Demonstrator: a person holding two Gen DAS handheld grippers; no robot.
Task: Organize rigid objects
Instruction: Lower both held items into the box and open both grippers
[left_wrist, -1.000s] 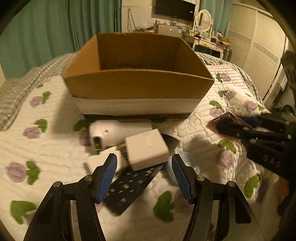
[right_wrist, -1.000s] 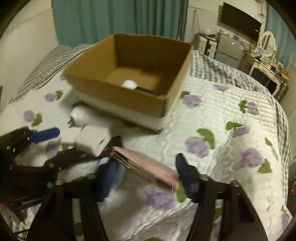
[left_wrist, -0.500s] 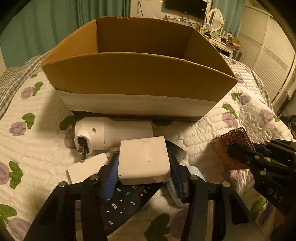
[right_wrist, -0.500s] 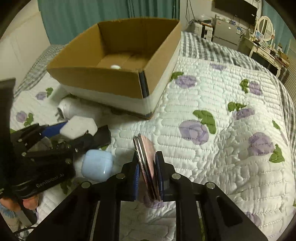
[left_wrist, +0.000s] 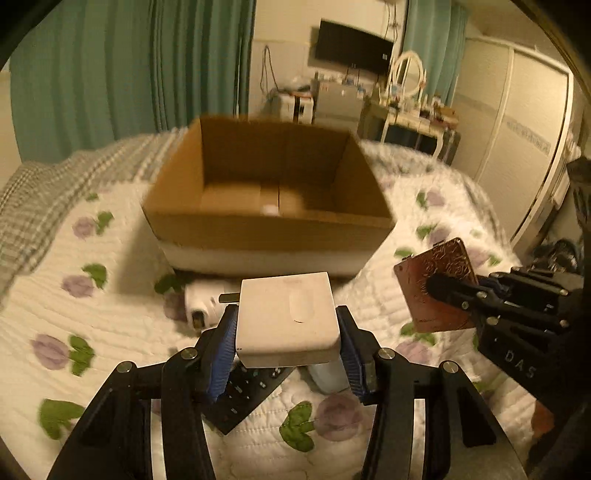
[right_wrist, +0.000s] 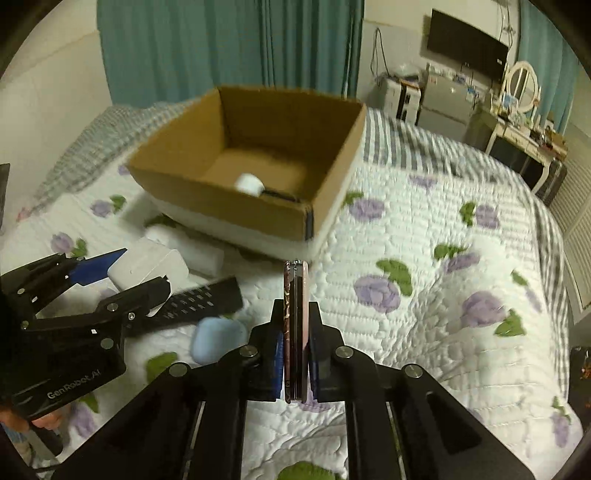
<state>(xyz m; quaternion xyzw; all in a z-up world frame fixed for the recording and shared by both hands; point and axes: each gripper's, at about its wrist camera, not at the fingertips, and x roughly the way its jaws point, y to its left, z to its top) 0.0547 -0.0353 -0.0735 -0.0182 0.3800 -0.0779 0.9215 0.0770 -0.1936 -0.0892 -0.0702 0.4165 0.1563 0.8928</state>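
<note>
My left gripper is shut on a white charger block and holds it above the bed, in front of an open cardboard box. My right gripper is shut on a flat pink compact case, held upright on edge; the case also shows in the left wrist view. The box holds a small white item. A black remote, a pale blue earbud case and a white cylindrical device lie on the quilt.
The floral quilt stretches to the right of the box. Teal curtains hang behind the bed. A dresser with a mirror and a wardrobe stand at the back right.
My left gripper has lifted the white charger block off the remote and drawn back from the box. My right gripper has raised the pink case upright.
</note>
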